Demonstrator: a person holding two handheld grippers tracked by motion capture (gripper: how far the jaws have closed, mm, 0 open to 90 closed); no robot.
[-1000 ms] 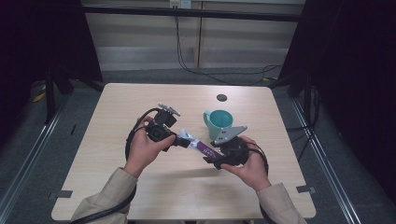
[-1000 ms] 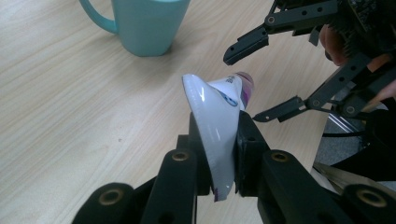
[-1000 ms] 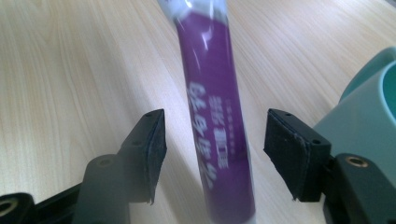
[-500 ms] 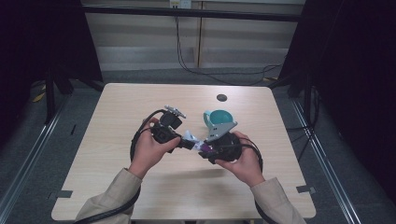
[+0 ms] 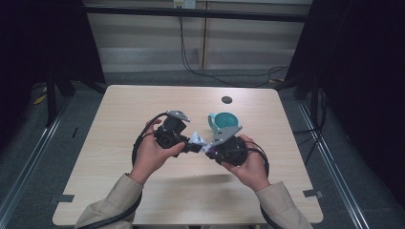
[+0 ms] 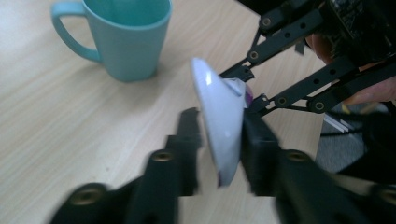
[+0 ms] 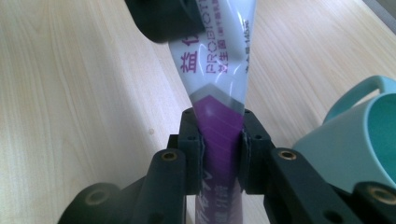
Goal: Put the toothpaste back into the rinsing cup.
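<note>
Between the right gripper's point(image 7: 223, 140) jaws, a tube point(image 7: 219, 88) is being clamped after they closed; the left gripper point(image 6: 219, 140) is loosening around its flat end. Above the tabletop point(image 5: 119, 124), beside the mug point(image 5: 222, 123), the right should be gripping firmly before the left is withdrawing.

The right gripper point(image 7: 223, 142) comes in from the lower right toward the frame's centre, and its jaws, which have just been closing, now clamp the purple end of the toothpaste tube point(image 7: 217, 88). The left gripper point(image 6: 219, 140) loosens; its jaws have just been opening, the tube's white flat end between them, one pad off it. The two hands now sit closer together, below the teal mug point(image 5: 223, 123).
</note>
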